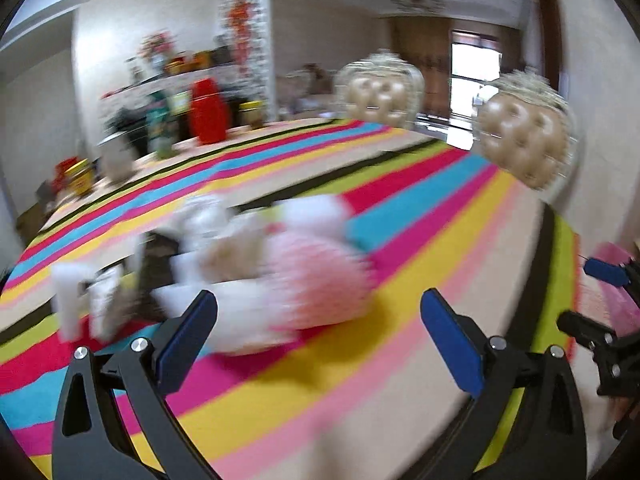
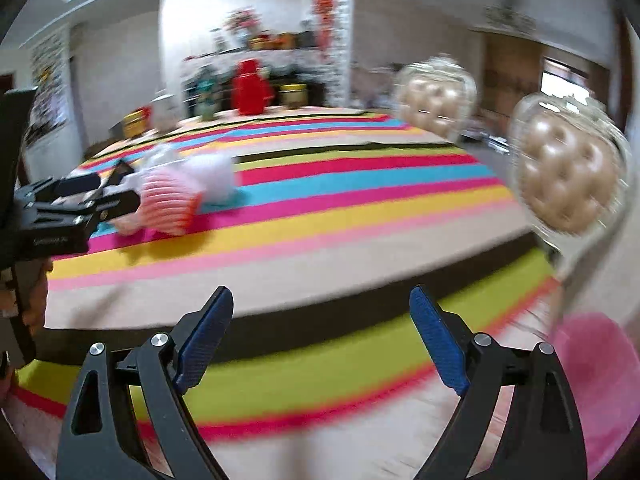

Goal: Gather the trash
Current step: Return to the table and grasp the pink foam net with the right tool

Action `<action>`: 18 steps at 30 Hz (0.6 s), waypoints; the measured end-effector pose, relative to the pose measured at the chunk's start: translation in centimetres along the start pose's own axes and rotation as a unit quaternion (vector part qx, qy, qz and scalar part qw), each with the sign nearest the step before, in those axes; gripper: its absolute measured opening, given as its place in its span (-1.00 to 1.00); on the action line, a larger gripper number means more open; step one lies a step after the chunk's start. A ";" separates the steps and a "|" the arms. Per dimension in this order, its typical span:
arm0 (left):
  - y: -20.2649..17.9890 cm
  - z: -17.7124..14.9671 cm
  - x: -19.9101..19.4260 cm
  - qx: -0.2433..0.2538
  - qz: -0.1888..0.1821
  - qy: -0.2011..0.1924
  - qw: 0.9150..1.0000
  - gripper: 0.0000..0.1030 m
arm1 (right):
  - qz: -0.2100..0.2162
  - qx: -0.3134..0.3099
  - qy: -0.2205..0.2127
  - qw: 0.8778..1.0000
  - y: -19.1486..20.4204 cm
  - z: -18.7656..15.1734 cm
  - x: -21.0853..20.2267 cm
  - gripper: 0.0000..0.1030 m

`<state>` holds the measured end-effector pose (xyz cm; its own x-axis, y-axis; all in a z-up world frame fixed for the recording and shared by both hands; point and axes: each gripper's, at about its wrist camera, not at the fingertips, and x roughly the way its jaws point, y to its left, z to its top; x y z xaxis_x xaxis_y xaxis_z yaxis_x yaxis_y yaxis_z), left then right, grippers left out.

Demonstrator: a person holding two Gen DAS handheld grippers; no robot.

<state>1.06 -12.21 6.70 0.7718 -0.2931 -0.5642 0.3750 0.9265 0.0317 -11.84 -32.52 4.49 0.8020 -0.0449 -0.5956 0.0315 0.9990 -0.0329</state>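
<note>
Left wrist view. We see the left gripper (image 1: pixel 320 316) with its blue pads spread wide and nothing between them. It points down toward the striped tablecloth (image 1: pixel 420 208). Just beyond the fingertips lies the trash pile (image 1: pixel 256 264): crumpled white pieces, a pink-and-white patterned wrapper, some darker scraps at its left side. The picture is heavily smeared, so we cannot name single items. We judge the spread pads suit an approach to the pile; no contact yet. At the right edge part of the right gripper (image 1: pixel 600 300) shows, with a pink object (image 1: pixel 616 280) behind it off the table edge, possibly the bin, but we cannot tell. Two tufted chair backs (image 1: pixel 380 96) stand at the far side, and a red container (image 1: pixel 208 110) sits among clutter at the far left end.

Right wrist view. The right gripper (image 2: pixel 320 320) has its pads wide apart and empty, over the near table edge, well apart from the trash pile (image 2: pixel 176 200), which lies far left here. The left gripper (image 2: pixel 76 204) enters from the left, its tips just beside the pile; touching or not, we cannot tell.

Differences. Only this view shows the left tool's place relative to the pile from the side, and more of the pink object (image 2: pixel 596 380) below the table at lower right. Only the left view shows the pile's spread and its dark scraps.
</note>
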 end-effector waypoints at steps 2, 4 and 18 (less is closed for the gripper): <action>2.8 -0.1 0.1 -0.021 0.020 0.002 1.000 0.91 | 0.017 -0.013 0.005 1.000 1.9 0.7 1.2 0.65; 6.1 -0.3 0.0 -0.041 0.046 0.003 0.998 0.91 | 0.039 -0.029 0.014 0.999 4.1 1.6 2.6 0.65; 16.2 -3.0 0.4 -0.168 0.106 0.014 0.980 0.91 | 0.095 -0.066 0.051 0.992 10.8 7.6 11.0 0.65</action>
<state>5.93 3.43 4.55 0.7980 -0.0839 -0.5968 0.0139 0.9926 -0.1210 1.85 -22.17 3.72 0.7209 0.1376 -0.6792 -0.1990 0.9799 -0.0128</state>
